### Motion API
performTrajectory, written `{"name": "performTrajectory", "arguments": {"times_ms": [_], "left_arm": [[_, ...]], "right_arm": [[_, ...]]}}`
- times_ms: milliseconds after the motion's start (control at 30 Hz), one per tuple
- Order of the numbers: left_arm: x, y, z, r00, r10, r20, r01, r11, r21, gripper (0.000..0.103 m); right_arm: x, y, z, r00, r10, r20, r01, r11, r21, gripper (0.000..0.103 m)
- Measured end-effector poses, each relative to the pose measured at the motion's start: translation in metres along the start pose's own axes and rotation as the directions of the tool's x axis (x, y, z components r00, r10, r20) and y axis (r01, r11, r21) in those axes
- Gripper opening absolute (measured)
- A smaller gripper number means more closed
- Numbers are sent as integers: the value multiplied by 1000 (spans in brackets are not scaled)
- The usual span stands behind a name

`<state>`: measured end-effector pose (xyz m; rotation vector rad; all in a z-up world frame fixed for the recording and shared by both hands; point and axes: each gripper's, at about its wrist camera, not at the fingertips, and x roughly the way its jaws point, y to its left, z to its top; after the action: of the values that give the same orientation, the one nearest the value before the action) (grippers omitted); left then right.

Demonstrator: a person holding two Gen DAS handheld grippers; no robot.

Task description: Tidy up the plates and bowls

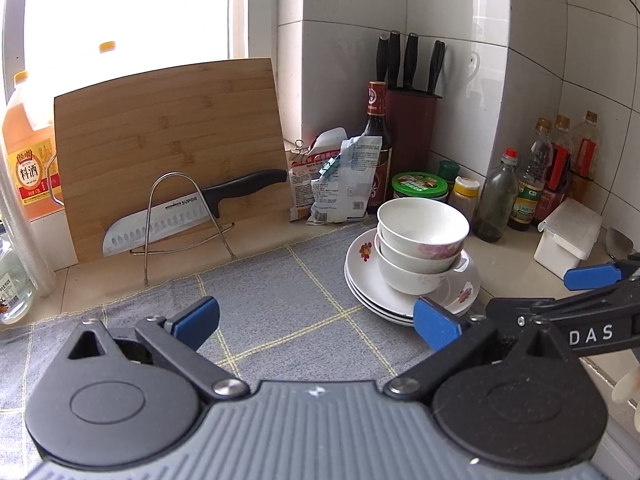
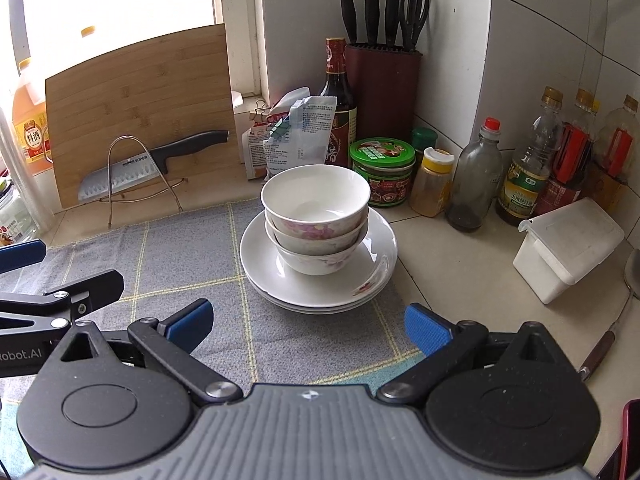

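Three white floral bowls [image 2: 316,208] are nested upright on a stack of three white plates [image 2: 376,248] at the right edge of a grey checked cloth [image 2: 192,264]. The same bowls [image 1: 420,236] and plates [image 1: 364,272] show in the left wrist view, to the right. My left gripper [image 1: 316,322] is open and empty, low over the cloth, left of the stack. My right gripper [image 2: 306,324] is open and empty, just in front of the stack. Each gripper's blue-tipped finger shows at the edge of the other's view.
A bamboo cutting board [image 2: 136,108] with a knife [image 2: 132,168] in a wire rack leans at the back left. A knife block [image 2: 384,88], sauce bottles [image 2: 524,172], jars [image 2: 382,172], packets [image 2: 296,136] and a white lidded box [image 2: 568,248] crowd the back and right counter.
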<state>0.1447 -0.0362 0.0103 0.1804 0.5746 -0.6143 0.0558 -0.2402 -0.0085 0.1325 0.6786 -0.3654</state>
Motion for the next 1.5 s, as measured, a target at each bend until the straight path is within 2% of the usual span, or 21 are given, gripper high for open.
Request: {"name": "performTrajectory", "arguments": {"times_ms": [1500], "left_arm": [[0, -2, 1, 1000, -9, -2, 9, 1000, 4, 102]], "right_arm": [[0, -5, 2, 1000, -14, -4, 14, 1000, 13, 103]]}}
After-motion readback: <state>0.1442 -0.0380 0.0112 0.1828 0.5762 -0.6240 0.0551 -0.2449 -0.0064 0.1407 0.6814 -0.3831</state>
